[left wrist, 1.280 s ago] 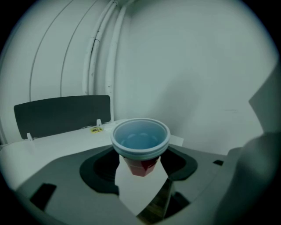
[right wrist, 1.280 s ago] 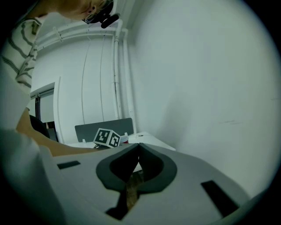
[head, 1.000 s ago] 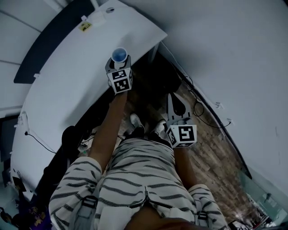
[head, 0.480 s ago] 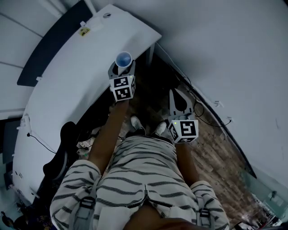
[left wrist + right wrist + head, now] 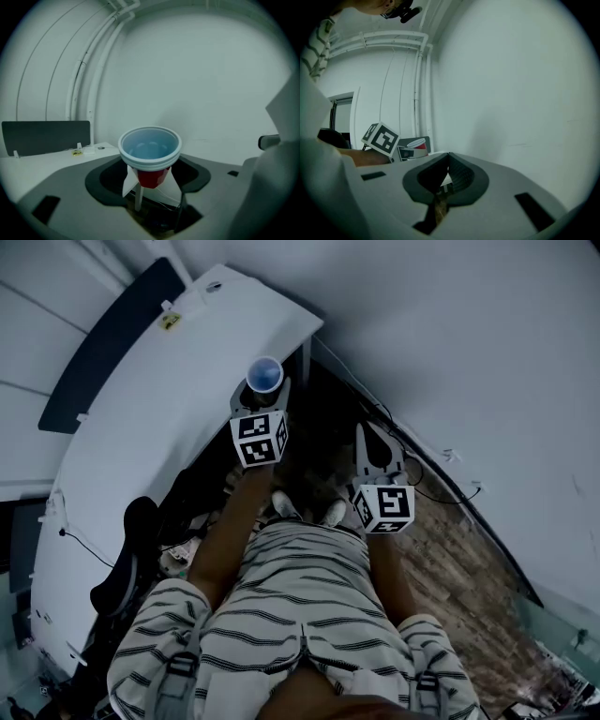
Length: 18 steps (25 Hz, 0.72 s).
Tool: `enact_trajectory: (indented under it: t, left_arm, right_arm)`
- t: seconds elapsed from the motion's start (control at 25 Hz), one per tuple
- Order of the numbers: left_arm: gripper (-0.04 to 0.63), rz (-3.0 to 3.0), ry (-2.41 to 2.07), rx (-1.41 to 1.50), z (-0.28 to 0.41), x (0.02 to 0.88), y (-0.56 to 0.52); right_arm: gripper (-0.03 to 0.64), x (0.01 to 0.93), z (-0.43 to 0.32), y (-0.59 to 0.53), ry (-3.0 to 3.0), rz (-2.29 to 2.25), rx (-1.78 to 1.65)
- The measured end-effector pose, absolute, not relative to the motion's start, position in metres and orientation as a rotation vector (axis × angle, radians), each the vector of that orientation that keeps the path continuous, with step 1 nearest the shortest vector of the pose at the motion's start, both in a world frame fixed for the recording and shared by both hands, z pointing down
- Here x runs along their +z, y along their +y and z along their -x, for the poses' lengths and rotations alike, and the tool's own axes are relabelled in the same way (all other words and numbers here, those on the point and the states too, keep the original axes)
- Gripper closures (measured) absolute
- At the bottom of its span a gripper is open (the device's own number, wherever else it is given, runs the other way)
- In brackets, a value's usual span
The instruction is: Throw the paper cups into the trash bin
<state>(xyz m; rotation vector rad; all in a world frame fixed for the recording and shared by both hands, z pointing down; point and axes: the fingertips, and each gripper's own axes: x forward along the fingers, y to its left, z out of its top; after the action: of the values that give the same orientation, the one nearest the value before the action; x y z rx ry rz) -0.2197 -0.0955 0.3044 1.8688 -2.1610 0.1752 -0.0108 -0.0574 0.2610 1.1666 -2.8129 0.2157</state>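
A red paper cup (image 5: pixel 150 151) with a white rim stands upright between the jaws of my left gripper (image 5: pixel 151 177), which is shut on its lower body. In the head view the cup (image 5: pixel 265 374) and left gripper (image 5: pixel 265 388) hang just past the edge of the white table (image 5: pixel 141 418), near its far corner. My right gripper (image 5: pixel 373 441) is lower, over the wooden floor, with its jaws shut and nothing between them (image 5: pixel 447 164). The right gripper view also catches the cup (image 5: pixel 417 149) at the left. No trash bin shows in any view.
A dark partition panel (image 5: pixel 101 341) runs along the table's far side. A black chair (image 5: pixel 127 563) sits under the table at the left. Cables (image 5: pixel 412 474) lie on the floor by the white wall (image 5: pixel 487 352). The person's shoes (image 5: pixel 281 506) are below the grippers.
The left gripper has carried the cup to the right, from over the tabletop to just beyond its edge. The right gripper has stayed shut and shifted only slightly.
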Motion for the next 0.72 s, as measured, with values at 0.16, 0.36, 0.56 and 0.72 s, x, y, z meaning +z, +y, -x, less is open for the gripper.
enact_trajectory:
  t: [0.16,0.36,0.56,0.72]
  left_arm:
    - [0.284,-1.904,-2.142,0.16,0.204,0.296,-0.093]
    - [0.284,-1.958,-2.101,0.143,0.182,0.289,-0.093]
    - [0.284,-2.002,-2.079,0.144,0.168,0.283,-0.088]
    - [0.284,-2.027,-2.063,0.147,0.16,0.28,-0.087]
  right_arm:
    - [0.607,0.259,0.005,-0.061,-2.818,-1.19,0.21]
    - [0.607,0.256,-0.003,-0.065,-2.82,-1.221,0.207]
    - [0.607,0.252,-0.007,-0.069,-2.824,-1.246,0.202]
    - [0.607,0.251,-0.01,-0.074,-2.821,-1.263,0.198]
